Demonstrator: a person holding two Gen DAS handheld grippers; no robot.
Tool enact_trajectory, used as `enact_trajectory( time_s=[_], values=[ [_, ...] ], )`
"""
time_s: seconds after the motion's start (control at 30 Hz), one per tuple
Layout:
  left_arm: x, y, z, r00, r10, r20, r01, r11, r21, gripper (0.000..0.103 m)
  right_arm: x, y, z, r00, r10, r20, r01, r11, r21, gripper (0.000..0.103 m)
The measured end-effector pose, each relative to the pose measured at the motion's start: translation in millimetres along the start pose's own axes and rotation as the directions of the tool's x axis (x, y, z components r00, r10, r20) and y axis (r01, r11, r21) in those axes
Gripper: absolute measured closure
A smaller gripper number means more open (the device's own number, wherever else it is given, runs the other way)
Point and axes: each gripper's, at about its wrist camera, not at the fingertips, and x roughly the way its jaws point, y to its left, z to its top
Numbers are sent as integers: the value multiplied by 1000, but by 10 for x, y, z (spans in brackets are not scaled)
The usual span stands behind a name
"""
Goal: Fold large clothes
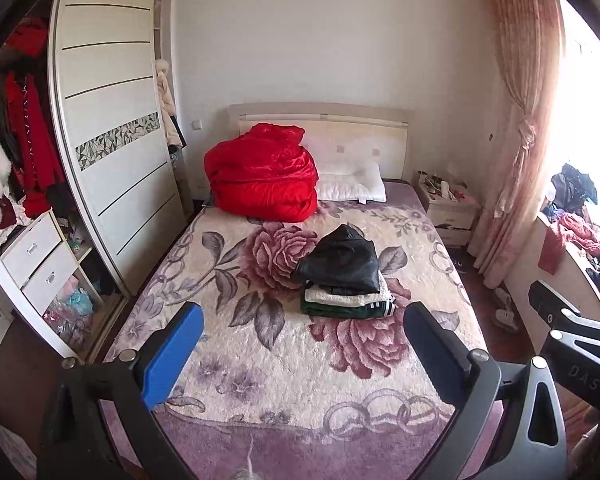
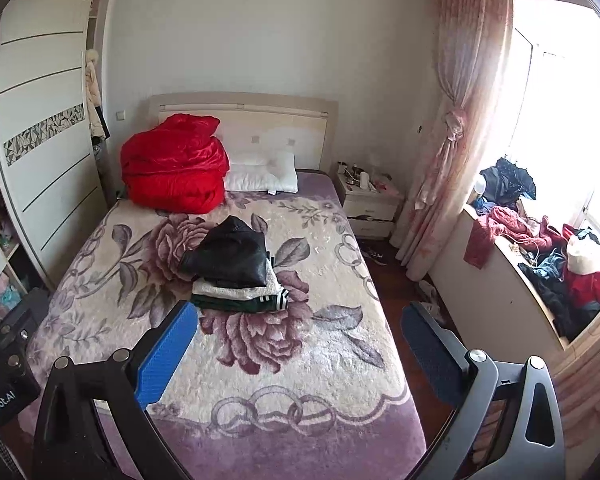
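Your left gripper (image 1: 304, 330) and right gripper (image 2: 300, 330) both hang over the foot of the bed (image 1: 284, 368) with fingers spread wide, nothing held. The stack of folded clothes (image 1: 346, 280) sits mid-bed on the floral blanket (image 2: 332, 344), black jacket (image 2: 230, 254) on top, cream and dark green pieces under it. Behind it, a red quilt (image 1: 262, 172) lies bundled beside a white pillow (image 1: 352, 182) at the headboard.

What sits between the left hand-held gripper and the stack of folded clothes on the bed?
Nothing but bare floral blanket. In the left wrist view, the open left hand-held gripper hovers short of the stack of folded clothes, with only blanket between.
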Motion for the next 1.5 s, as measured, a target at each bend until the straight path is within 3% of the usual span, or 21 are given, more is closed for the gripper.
enact_trajectory(
  time_s=[1.5],
  values=[
    [-216,-43,56,999,46,19,-46,999,-15,1,-201,63,-122,999,20,25,-20,1000,21,0]
  ],
)
